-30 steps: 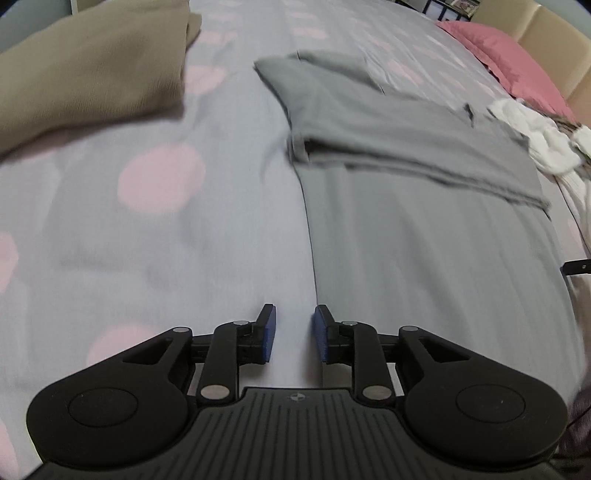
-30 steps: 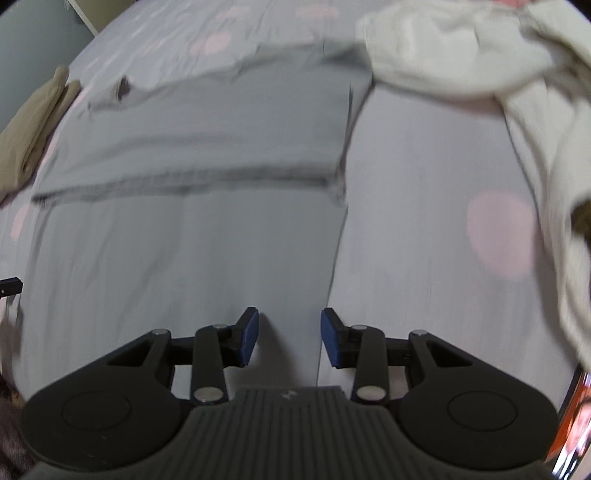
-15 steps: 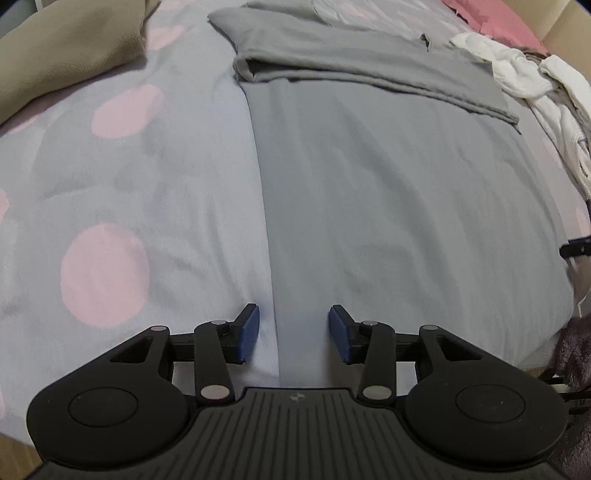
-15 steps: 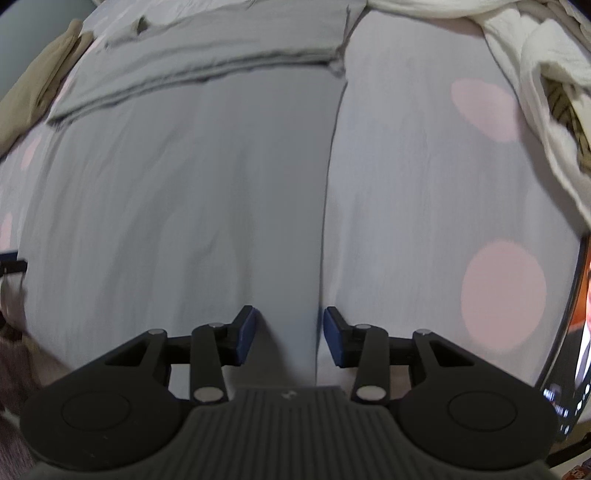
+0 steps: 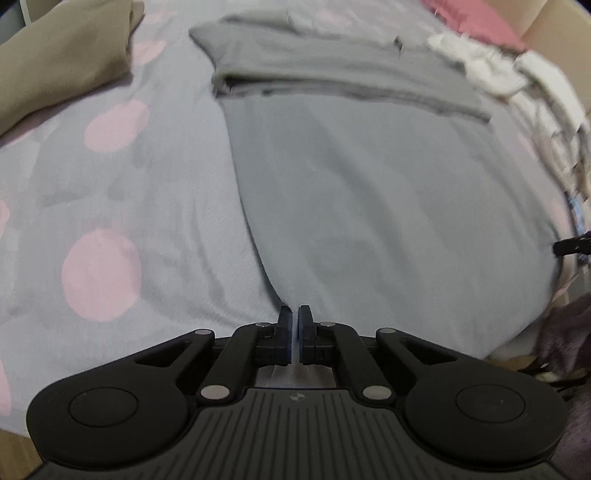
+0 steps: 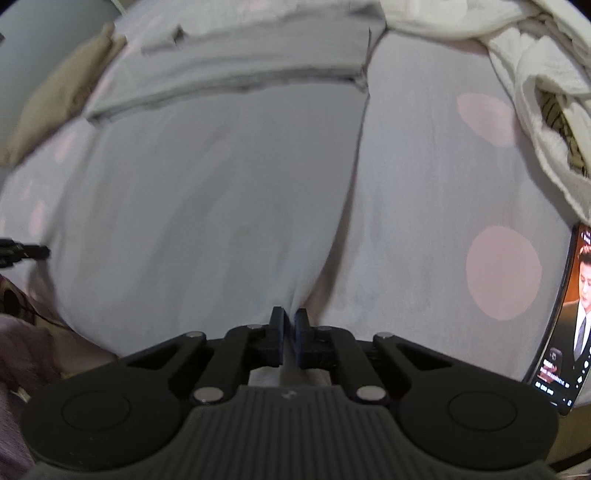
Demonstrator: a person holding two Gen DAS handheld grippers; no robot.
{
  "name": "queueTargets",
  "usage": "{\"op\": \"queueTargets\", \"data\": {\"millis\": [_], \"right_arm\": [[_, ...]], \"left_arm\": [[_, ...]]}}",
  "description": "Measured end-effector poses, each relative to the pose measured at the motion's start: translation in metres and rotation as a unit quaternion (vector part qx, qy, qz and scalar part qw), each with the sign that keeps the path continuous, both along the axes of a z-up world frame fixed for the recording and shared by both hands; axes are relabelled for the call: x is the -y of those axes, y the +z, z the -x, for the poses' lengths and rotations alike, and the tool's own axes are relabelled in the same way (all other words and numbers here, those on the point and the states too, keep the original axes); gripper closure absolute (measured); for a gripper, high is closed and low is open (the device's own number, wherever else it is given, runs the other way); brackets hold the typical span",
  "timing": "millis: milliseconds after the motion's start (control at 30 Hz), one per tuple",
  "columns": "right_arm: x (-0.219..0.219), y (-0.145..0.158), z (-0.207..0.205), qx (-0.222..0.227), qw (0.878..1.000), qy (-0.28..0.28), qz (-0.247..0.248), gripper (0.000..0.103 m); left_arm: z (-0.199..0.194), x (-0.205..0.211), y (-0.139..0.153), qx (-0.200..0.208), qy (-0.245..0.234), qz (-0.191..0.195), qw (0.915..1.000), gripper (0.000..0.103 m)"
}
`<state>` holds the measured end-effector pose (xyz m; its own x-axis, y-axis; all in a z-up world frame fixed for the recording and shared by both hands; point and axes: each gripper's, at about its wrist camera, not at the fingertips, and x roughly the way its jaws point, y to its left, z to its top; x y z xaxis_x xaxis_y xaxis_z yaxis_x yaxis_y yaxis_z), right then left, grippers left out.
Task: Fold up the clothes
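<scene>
A grey garment (image 5: pixel 388 206) lies flat on the spotted bedsheet (image 5: pixel 129 206), its far part folded over into a band (image 5: pixel 332 70). My left gripper (image 5: pixel 294 317) is shut on the garment's near left corner, and the cloth puckers up into the pads. In the right wrist view the same garment (image 6: pixel 207 206) fills the middle. My right gripper (image 6: pixel 289 319) sits at its near right corner with its jaws closing, the cloth's edge pinched between the pads. Each gripper's dark tip shows at the other view's side edge.
A tan garment (image 5: pixel 62 62) lies at the far left of the bed. White clothes (image 6: pixel 517 55) are heaped at the far right, near a pink pillow (image 5: pixel 480 26). A lit phone (image 6: pixel 569 314) rests by the bed's right edge.
Both grippers came back to the garment's near corners, then their jaws went from open to closed on the cloth. The cloth now rises slightly at both corners.
</scene>
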<state>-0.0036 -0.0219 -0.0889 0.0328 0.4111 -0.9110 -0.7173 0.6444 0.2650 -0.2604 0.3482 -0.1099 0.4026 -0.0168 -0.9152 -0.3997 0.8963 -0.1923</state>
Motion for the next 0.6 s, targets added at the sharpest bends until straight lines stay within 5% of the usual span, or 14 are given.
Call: {"op": "queueTargets", "data": {"millis": [267,600], "right_arm": [[-0.001,0.045,-0.029,0.035,0.996,-0.038,-0.075,0.097],[-0.051,0.039,-0.084,0.097,0.989,-0.068,-0.086,0.097]], "left_arm": [[-0.001,-0.030,0.045,0.098,0.051,-0.008,0.9939,0.102],[-0.064,-0.068,0.036,0.132,0.088,-0.051,0.9860,0.102]]}}
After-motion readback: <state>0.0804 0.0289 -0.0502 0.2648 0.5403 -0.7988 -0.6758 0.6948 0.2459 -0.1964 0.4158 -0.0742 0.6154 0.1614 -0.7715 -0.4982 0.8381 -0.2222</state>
